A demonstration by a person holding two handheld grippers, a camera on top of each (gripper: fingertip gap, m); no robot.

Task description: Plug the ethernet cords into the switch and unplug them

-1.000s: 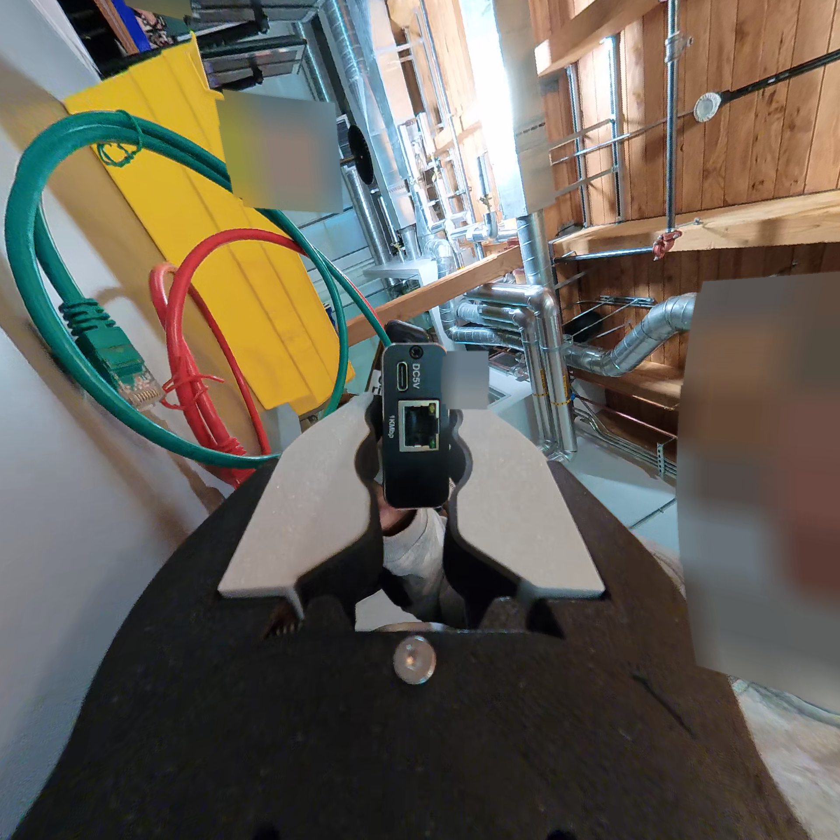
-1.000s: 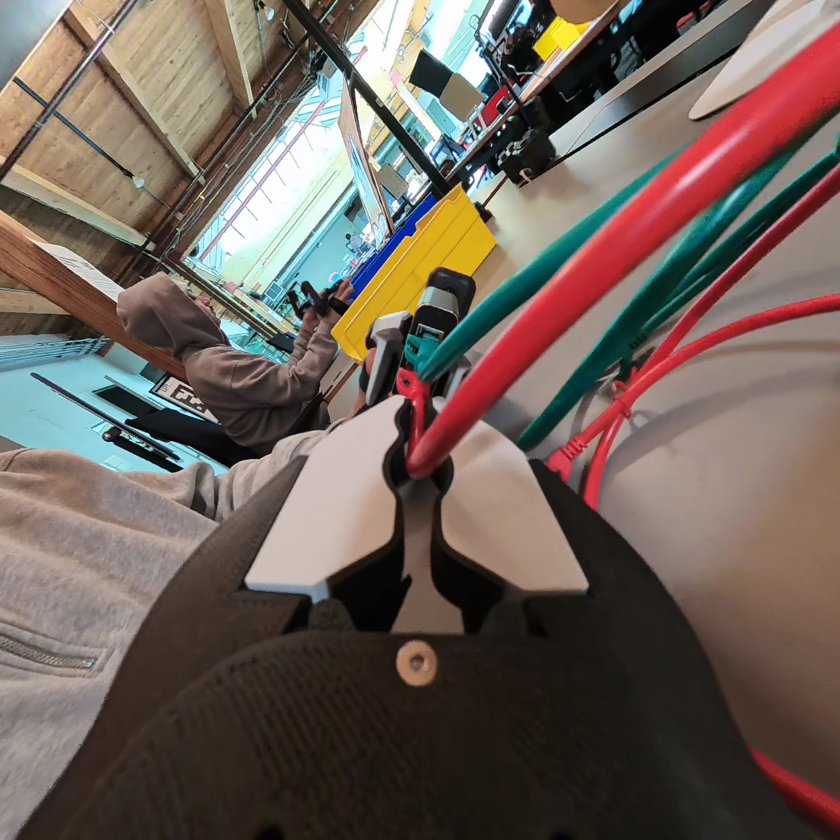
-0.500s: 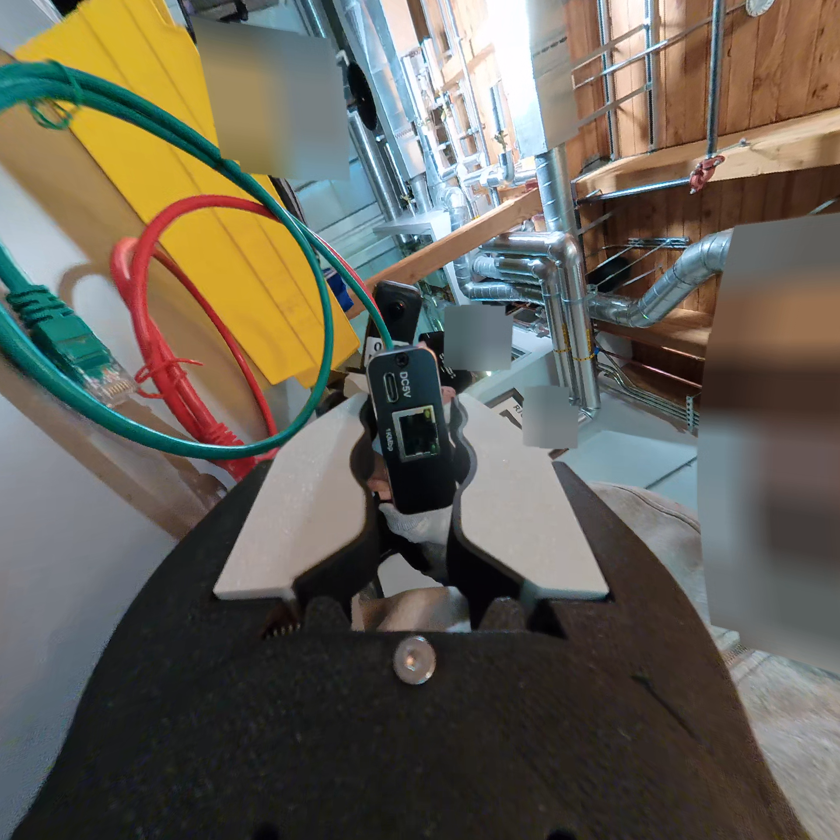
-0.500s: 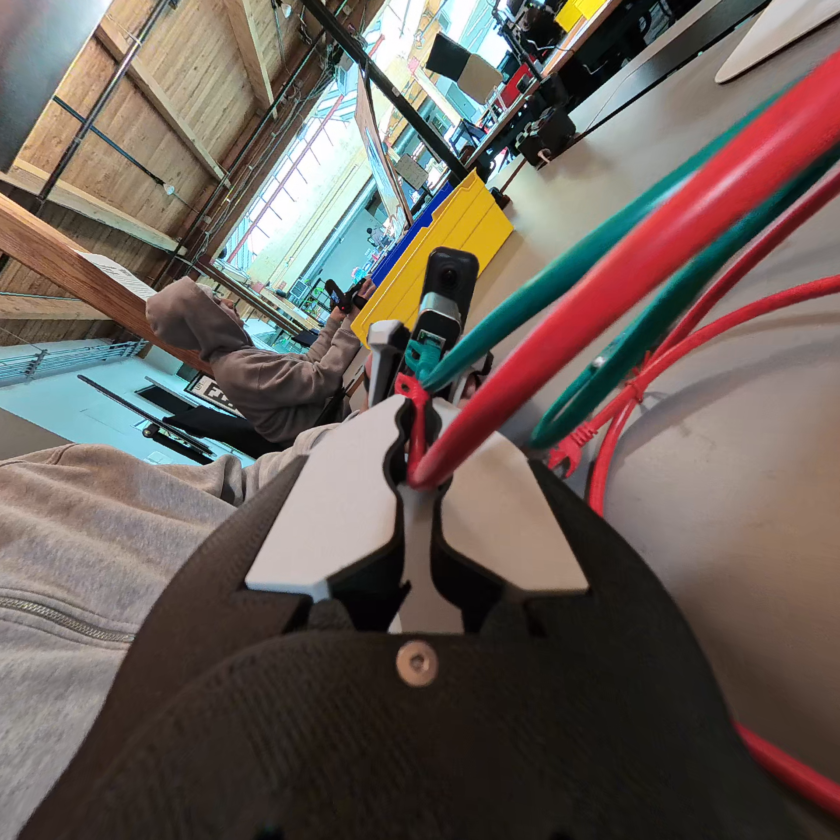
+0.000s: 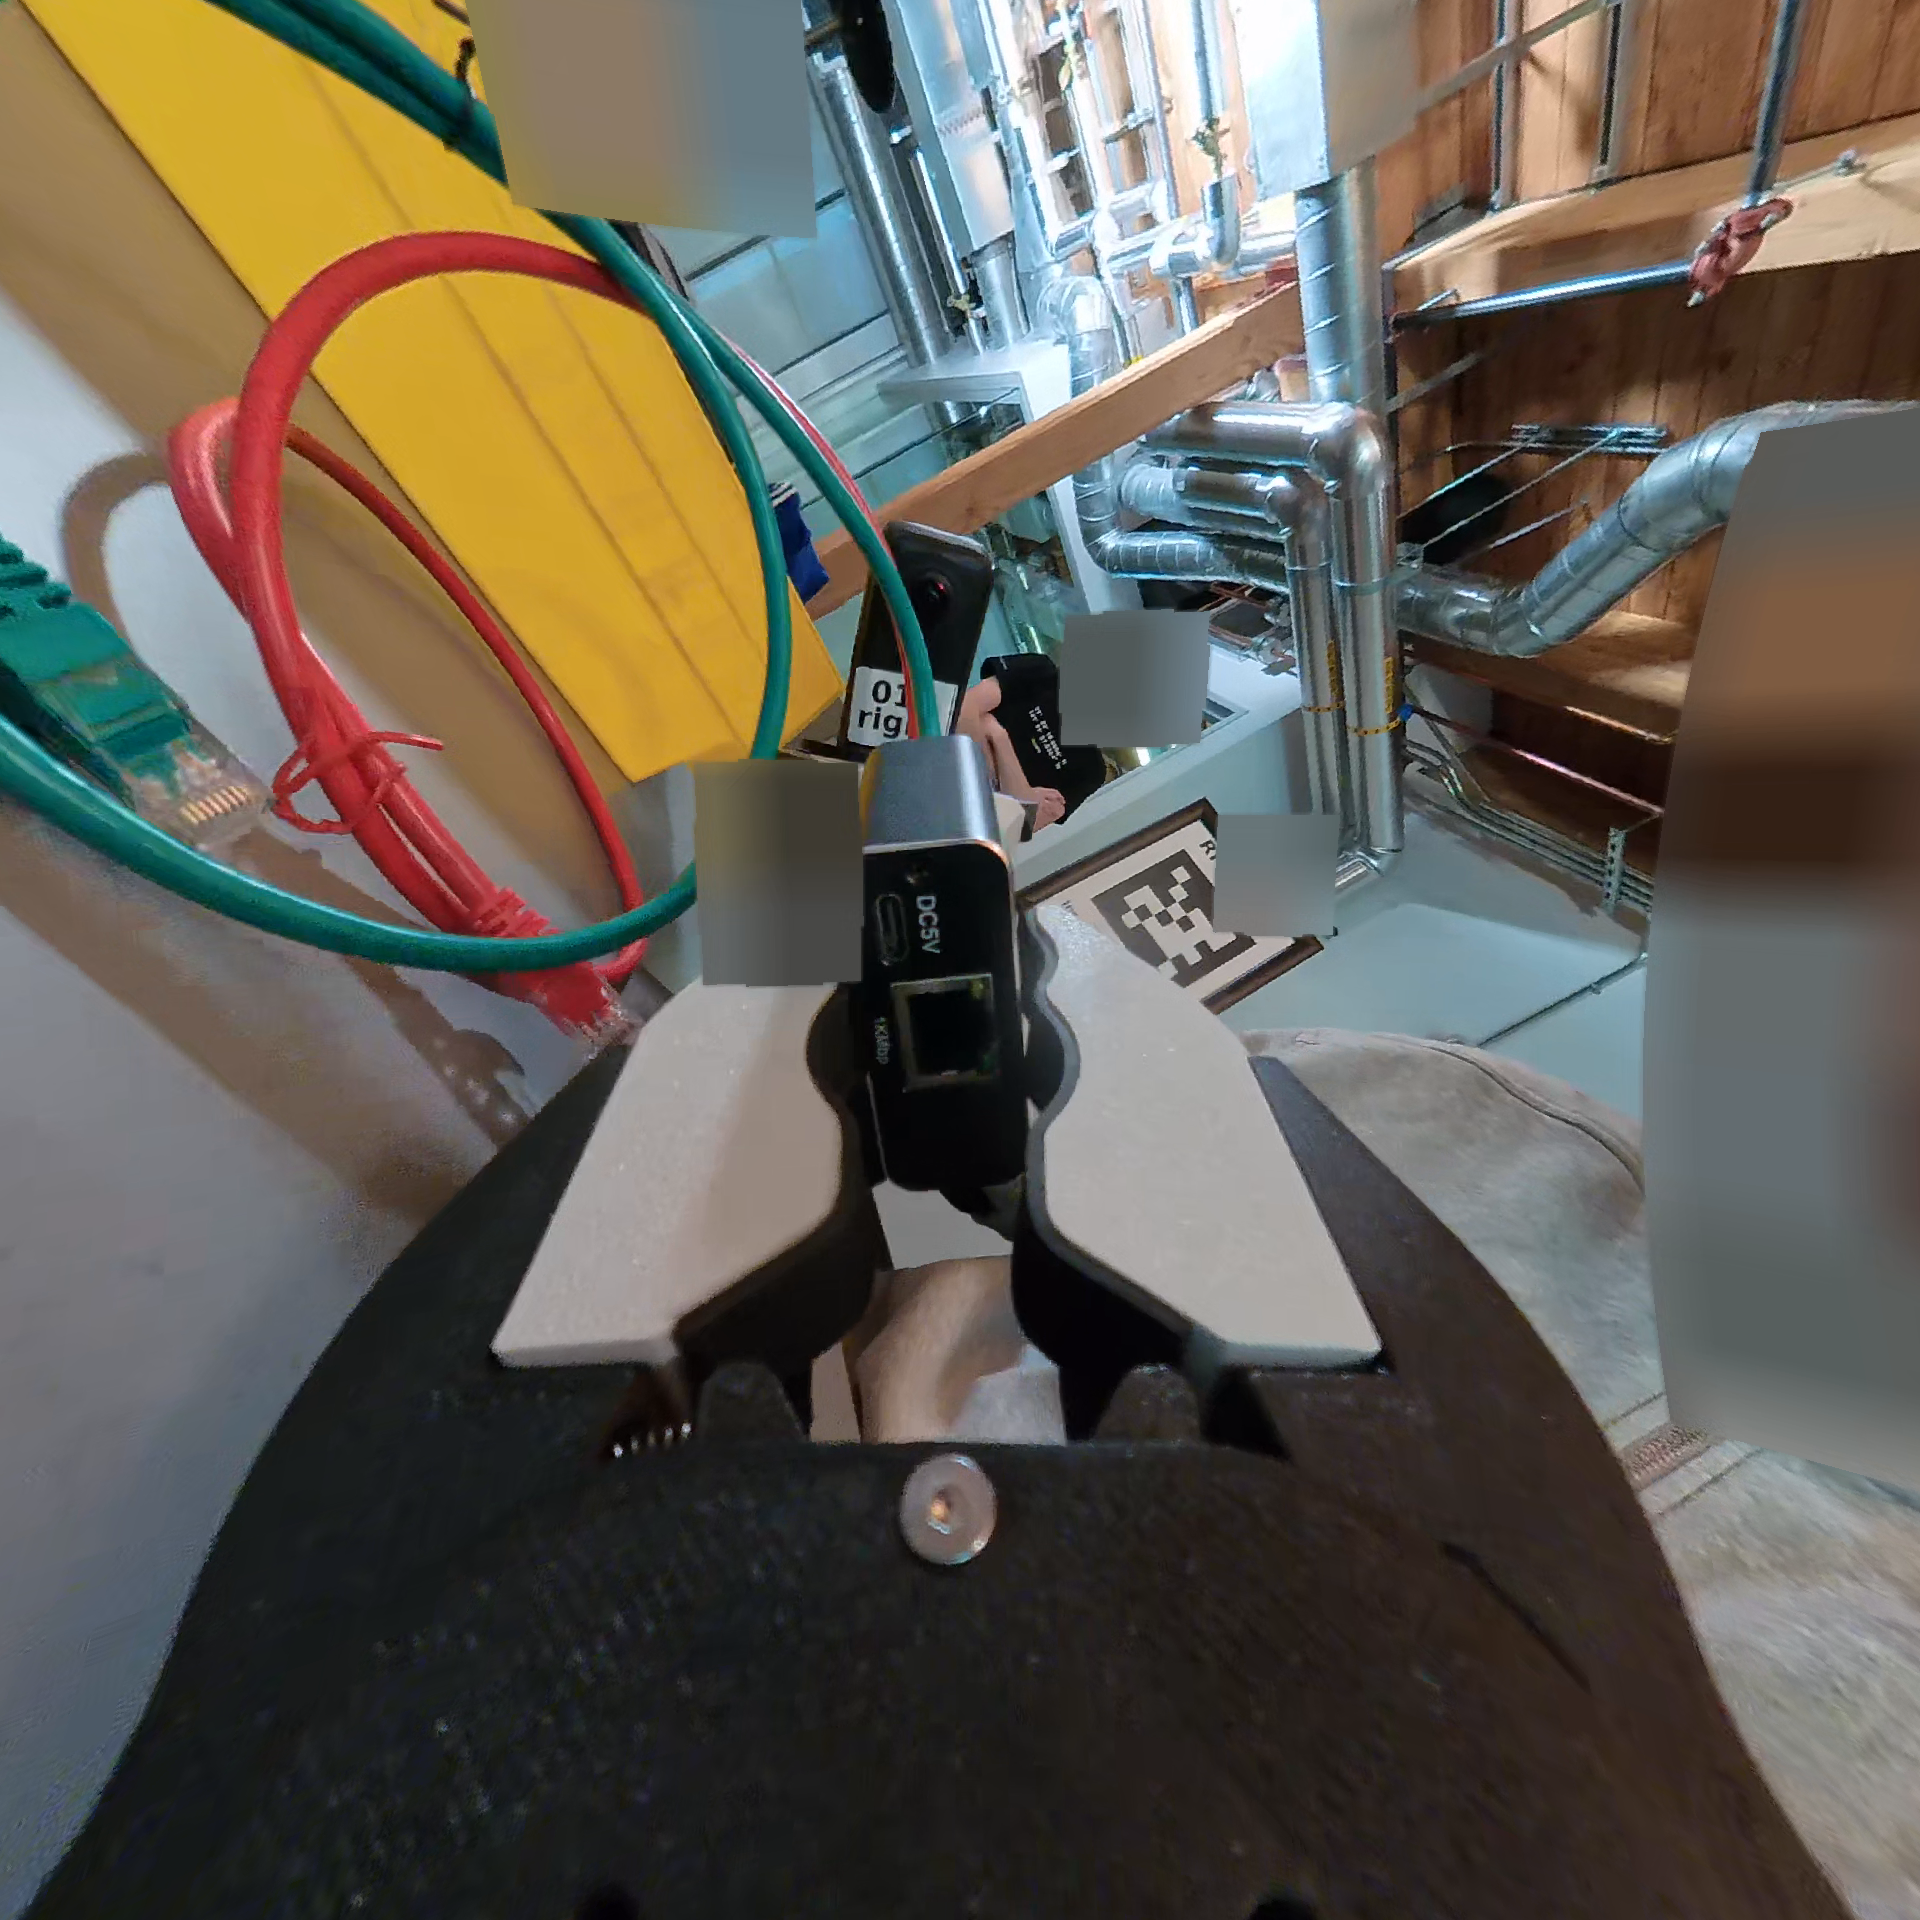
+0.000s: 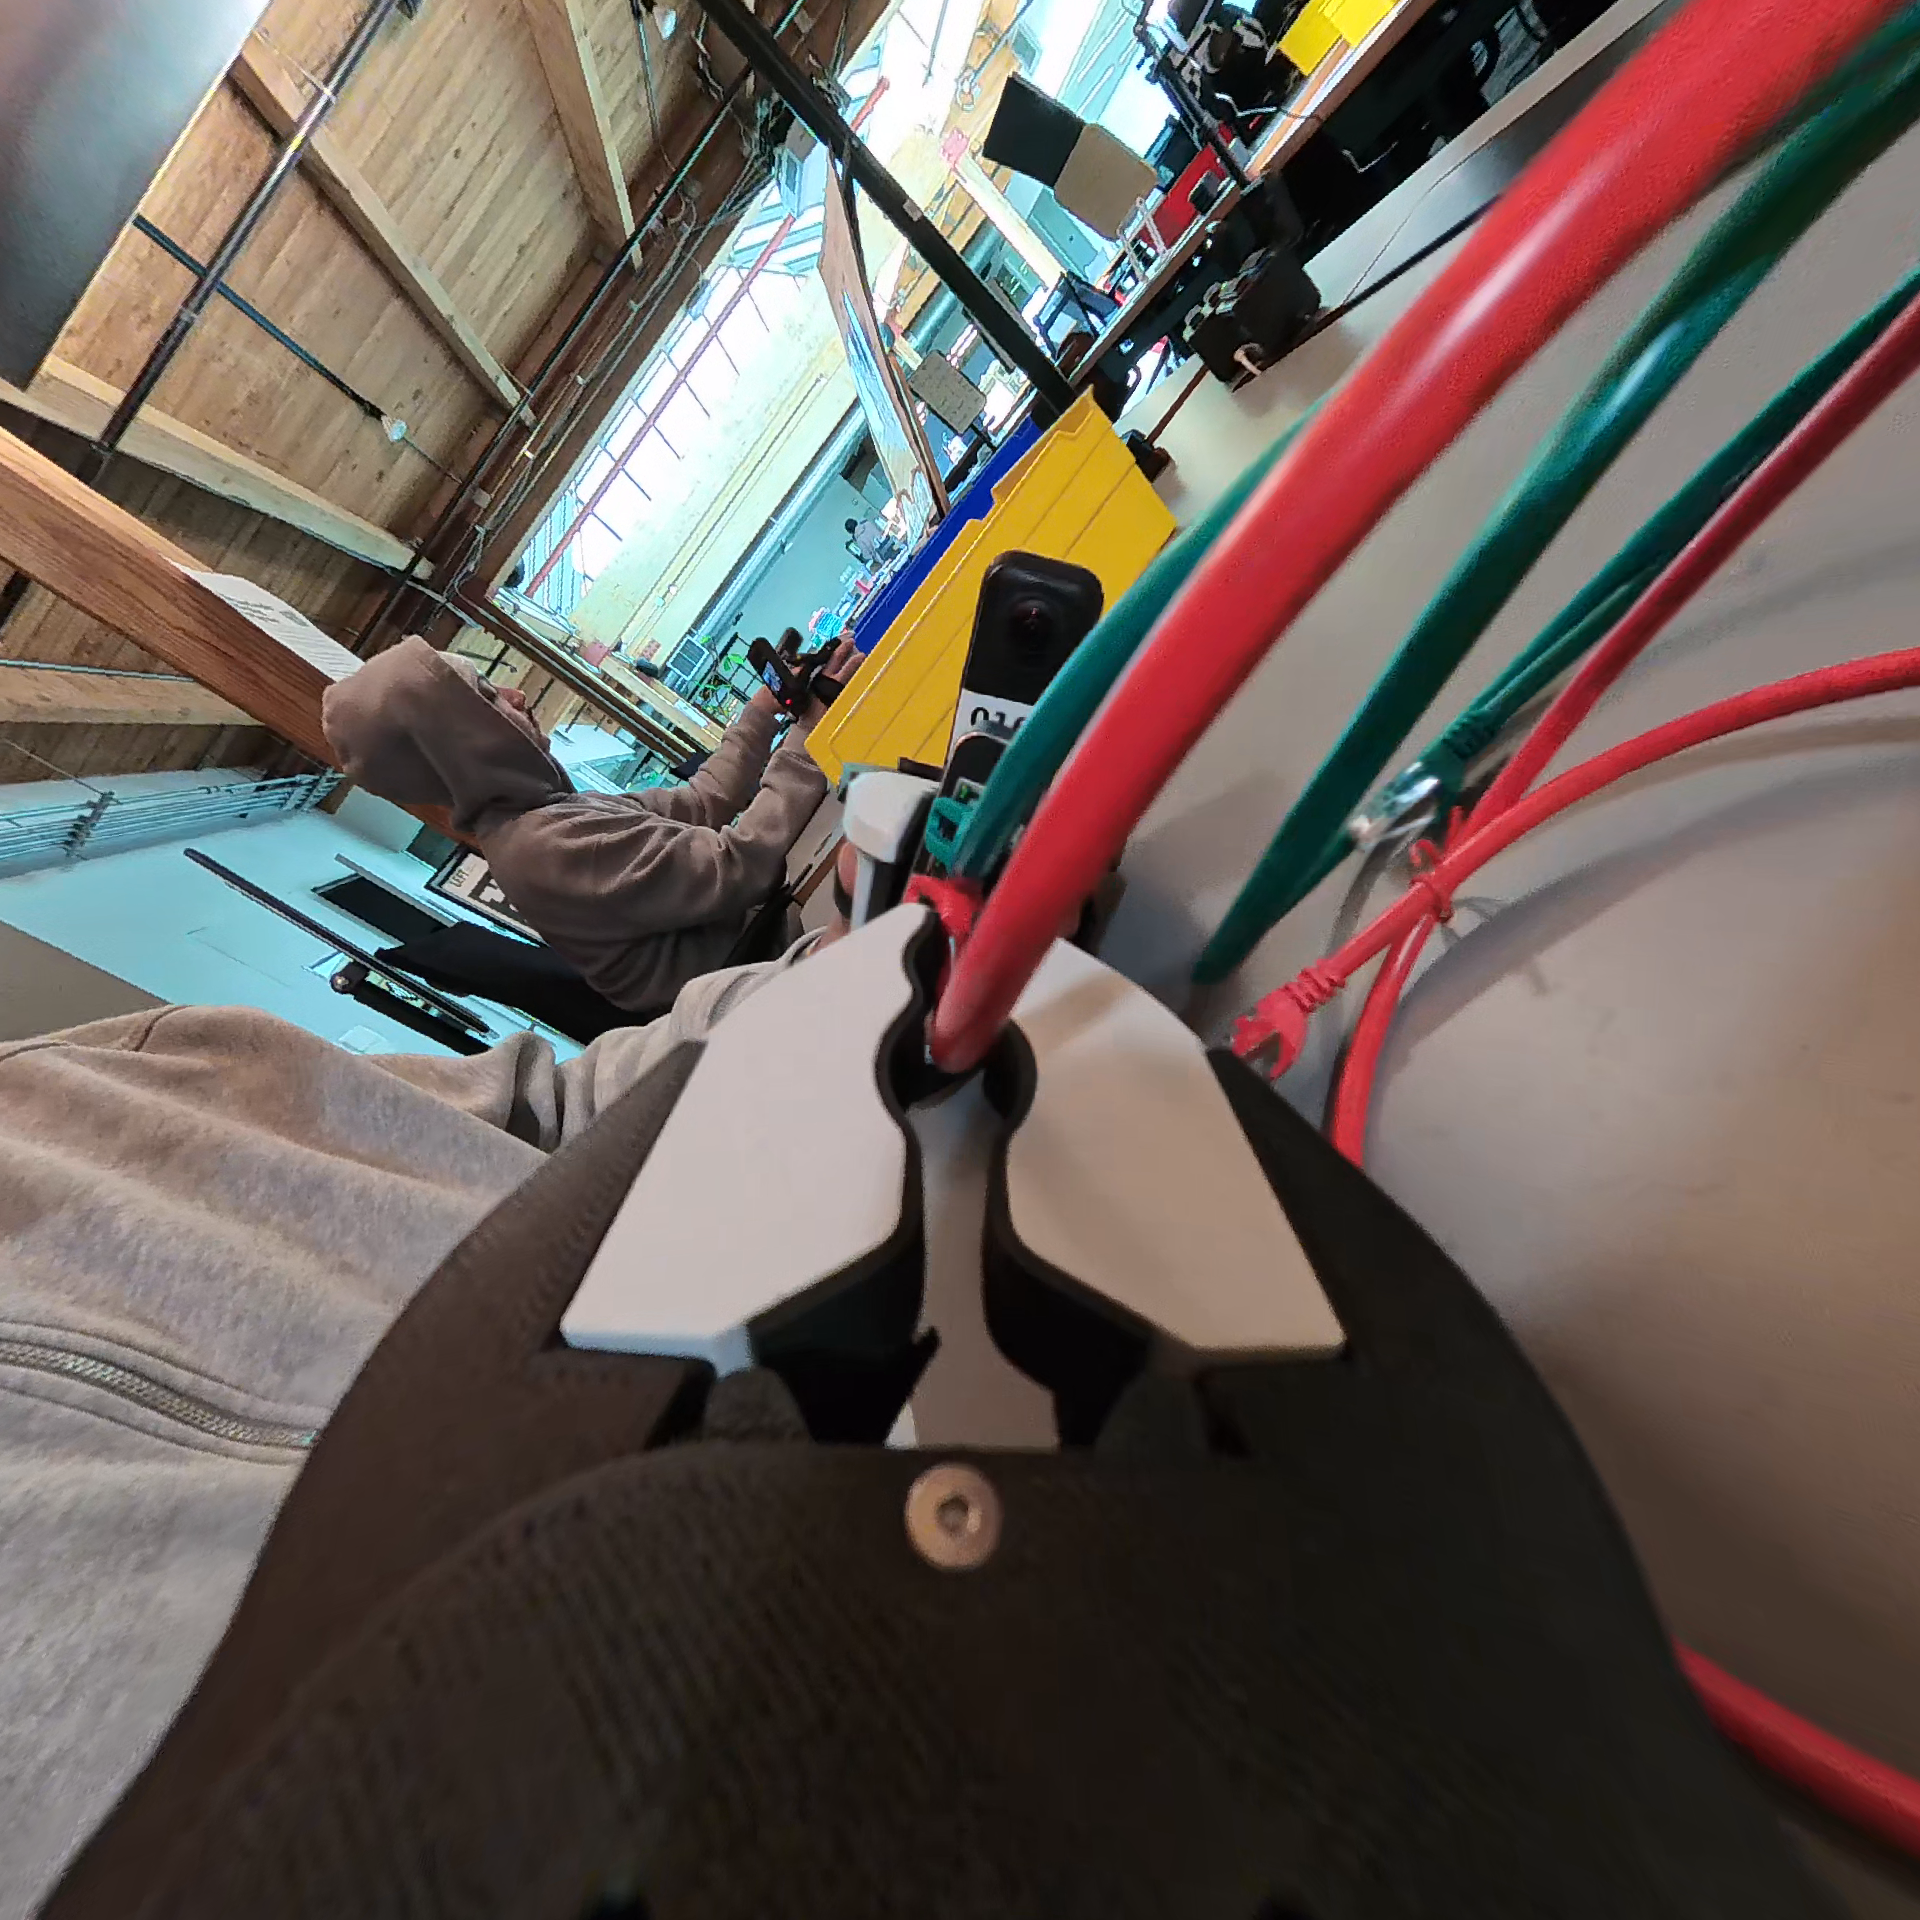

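Above grey table (image 6: 1662, 1195): left gripper (image 5: 940, 1049) tilted, fingers clamped on black switch (image 5: 940, 997), open port facing camera. Right gripper (image 6: 961, 1039) opposite, fingers pinching red cord (image 6: 1299, 540) near plug, at switch. Green cord (image 6: 1049, 738) plugged in alongside.

One switch (image 5: 940, 997), two cords: red (image 6: 1299, 582), green (image 6: 1538, 582).
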